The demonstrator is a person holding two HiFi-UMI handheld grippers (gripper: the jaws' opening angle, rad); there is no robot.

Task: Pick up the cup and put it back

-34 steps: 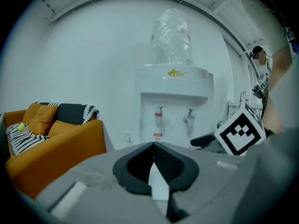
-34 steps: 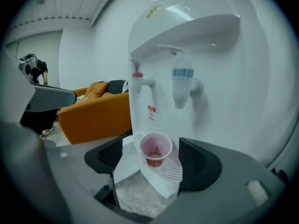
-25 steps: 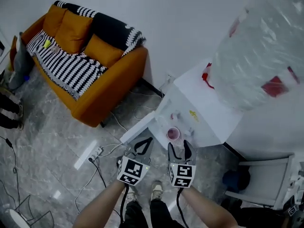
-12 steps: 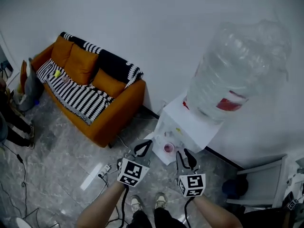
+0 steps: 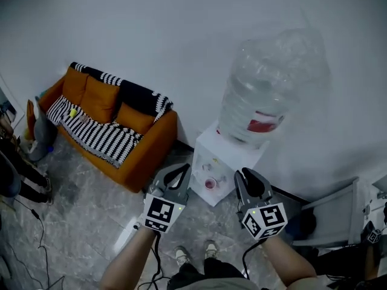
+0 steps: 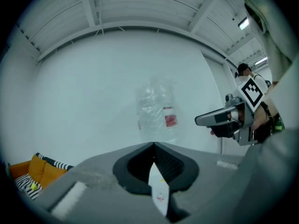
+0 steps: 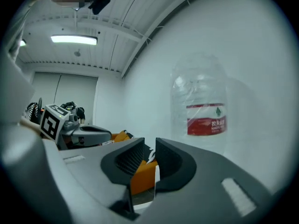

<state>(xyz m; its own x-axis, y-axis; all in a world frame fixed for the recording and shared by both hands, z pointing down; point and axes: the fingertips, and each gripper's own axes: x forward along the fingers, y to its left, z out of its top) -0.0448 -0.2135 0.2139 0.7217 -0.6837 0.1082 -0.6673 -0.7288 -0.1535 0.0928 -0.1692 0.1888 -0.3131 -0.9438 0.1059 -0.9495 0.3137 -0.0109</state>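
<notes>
Head view: left claw, right claw point forward; right's empty jaws closing.

A small pink cup, seen from almost straight above, stands upright with its round open mouth facing up and a pinkish-red inside. It sits on the white ledge at the front of a white water dispenser, low beneath the large clear bottle on top.

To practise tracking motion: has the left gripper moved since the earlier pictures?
Yes. The left gripper rose: its view earlier faced the dispenser front, now the bottle on top.
</notes>
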